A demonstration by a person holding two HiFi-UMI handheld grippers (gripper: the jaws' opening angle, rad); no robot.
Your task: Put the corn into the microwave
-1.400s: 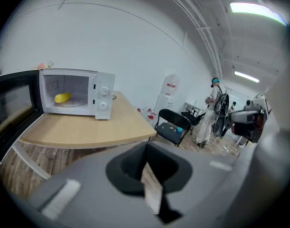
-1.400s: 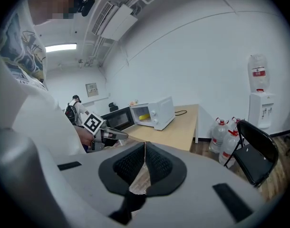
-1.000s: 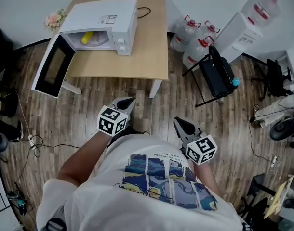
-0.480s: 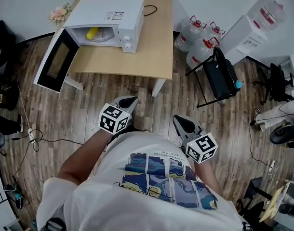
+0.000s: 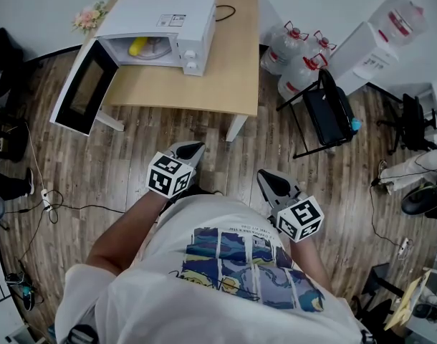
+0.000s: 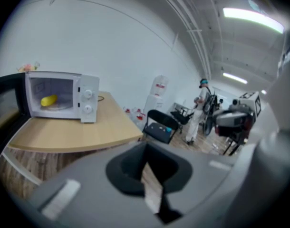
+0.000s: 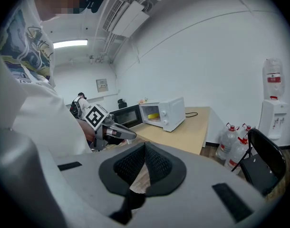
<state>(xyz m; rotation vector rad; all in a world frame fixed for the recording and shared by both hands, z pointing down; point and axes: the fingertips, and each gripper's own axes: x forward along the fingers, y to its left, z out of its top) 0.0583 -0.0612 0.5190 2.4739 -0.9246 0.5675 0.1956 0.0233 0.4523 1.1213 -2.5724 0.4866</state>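
An office: water dispenser (image 5: 362, 38), office chair (image 5: 408, 117), wooden table (image 5: 226, 77).

Microwave (image 5: 161, 31) sits on the table (image 5: 218, 84), far-left part, with its door (image 5: 79, 95) open leftward past the table edge and the corn (image 5: 137, 46) inside. Water jugs (image 5: 294, 56) and chair (image 5: 326, 110) stand right of the table. Left gripper (image 5: 192, 150) and right gripper (image 5: 267, 181) are side by side, well short of the table.

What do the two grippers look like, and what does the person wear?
The left gripper and the right gripper are both grey, with tapering jaws lined by black textured pads. Each carries a white cube with black square markers. The person wears a white short-sleeved T-shirt with a blue and yellow picture print.
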